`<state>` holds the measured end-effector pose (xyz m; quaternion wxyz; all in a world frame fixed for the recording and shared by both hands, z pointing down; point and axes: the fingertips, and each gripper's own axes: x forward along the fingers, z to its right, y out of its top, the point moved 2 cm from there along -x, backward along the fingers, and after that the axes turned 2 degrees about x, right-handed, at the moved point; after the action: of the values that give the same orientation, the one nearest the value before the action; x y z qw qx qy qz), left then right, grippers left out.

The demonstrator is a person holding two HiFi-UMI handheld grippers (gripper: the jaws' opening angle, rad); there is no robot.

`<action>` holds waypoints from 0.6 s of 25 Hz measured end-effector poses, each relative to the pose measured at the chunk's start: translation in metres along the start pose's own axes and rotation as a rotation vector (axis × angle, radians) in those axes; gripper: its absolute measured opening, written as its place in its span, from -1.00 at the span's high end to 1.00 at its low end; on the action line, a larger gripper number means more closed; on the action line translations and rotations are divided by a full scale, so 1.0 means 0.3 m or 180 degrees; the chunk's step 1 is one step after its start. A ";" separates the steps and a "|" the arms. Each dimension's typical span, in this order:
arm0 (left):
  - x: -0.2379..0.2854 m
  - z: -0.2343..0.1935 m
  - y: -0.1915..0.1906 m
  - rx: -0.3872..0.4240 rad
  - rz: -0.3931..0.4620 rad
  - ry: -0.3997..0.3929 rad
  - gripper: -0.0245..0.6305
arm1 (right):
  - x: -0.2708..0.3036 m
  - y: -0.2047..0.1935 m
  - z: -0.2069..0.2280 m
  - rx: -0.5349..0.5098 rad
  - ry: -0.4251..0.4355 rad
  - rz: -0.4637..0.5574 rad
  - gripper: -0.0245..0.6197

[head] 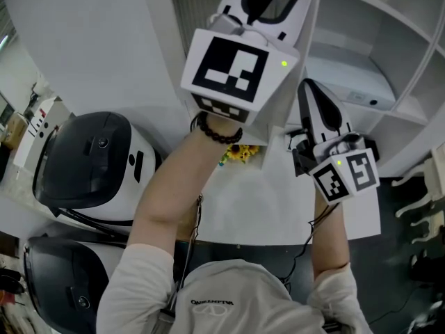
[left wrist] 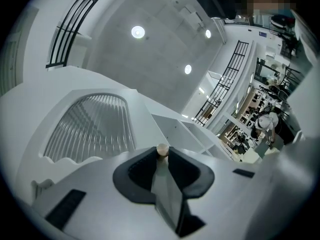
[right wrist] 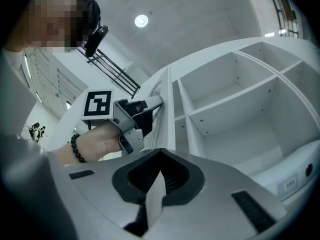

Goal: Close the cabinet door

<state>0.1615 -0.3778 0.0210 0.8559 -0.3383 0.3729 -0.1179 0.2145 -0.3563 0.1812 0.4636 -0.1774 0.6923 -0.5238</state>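
White cabinet door (left wrist: 141,124), ribbed glass (left wrist: 92,129), round knob (left wrist: 162,149)

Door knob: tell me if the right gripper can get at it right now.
Probably not. The left gripper is clamped on the door knob and covers it; the right gripper, jaws shut, would find no free side to grasp.

White cabinet door (left wrist: 92,126) with ribbed glass and small round knob (left wrist: 162,149) stands open.

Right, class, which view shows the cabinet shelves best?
The right gripper view: the cabinet shelves fill its right half, compartments facing the camera. The head view catches them in its upper right corner; the left gripper view shows a foreshortened sliver.
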 end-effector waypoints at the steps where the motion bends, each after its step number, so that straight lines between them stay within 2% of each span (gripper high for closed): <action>1: 0.005 -0.001 -0.004 0.0005 -0.0004 0.0002 0.70 | 0.002 -0.005 0.005 0.0007 -0.0005 -0.0006 0.89; 15: 0.067 -0.009 -0.061 0.0126 -0.0067 0.0042 0.69 | 0.031 -0.057 0.063 0.0055 -0.0043 -0.0066 0.89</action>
<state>0.1744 -0.4018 0.0208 0.8587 -0.3244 0.3726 -0.1365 0.2212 -0.3803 0.1918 0.4644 -0.1841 0.6827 -0.5333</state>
